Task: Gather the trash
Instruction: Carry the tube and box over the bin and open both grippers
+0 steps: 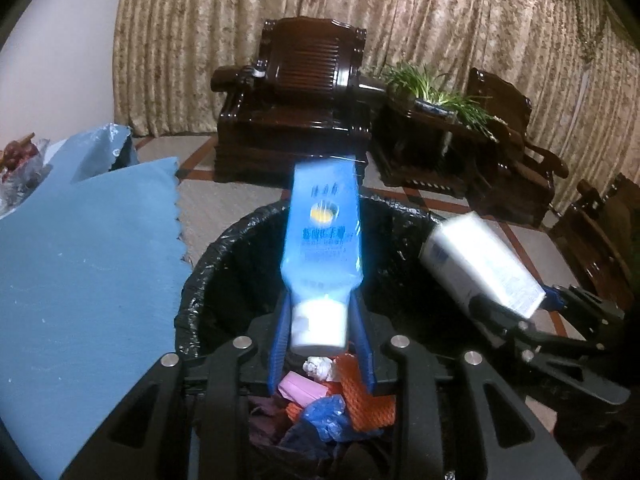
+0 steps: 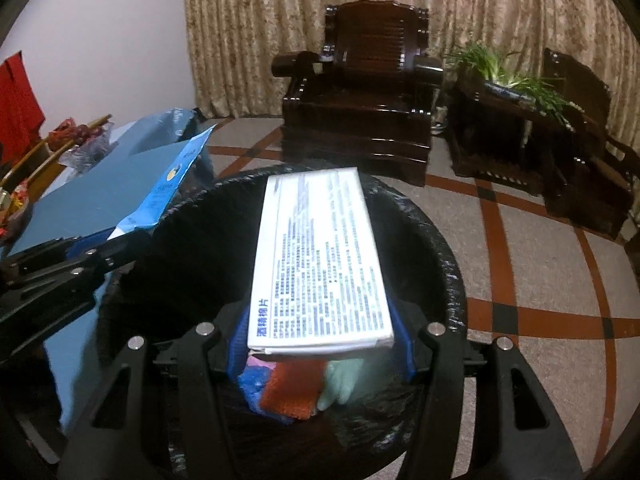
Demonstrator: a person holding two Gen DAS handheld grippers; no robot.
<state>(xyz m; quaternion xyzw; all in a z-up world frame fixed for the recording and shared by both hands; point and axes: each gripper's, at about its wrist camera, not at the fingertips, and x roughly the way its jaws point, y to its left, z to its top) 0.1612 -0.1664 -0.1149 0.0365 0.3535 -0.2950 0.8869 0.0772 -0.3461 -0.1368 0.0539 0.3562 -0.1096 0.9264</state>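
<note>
Left claw (image 1: pixel 320 344) grips blue tube (image 1: pixel 323 224); right claw (image 2: pixel 320 350) grips white box (image 2: pixel 320 260), both above bin (image 2: pixel 448 264).

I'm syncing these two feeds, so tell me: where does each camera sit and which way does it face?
Left wrist: on the left gripper, looking forward and down over the bin; its fingers clamp a blue tube.
Right wrist: on the right gripper, same heading; it clamps a white box.
Shared: bin, armchair, each other's gripper.
</note>
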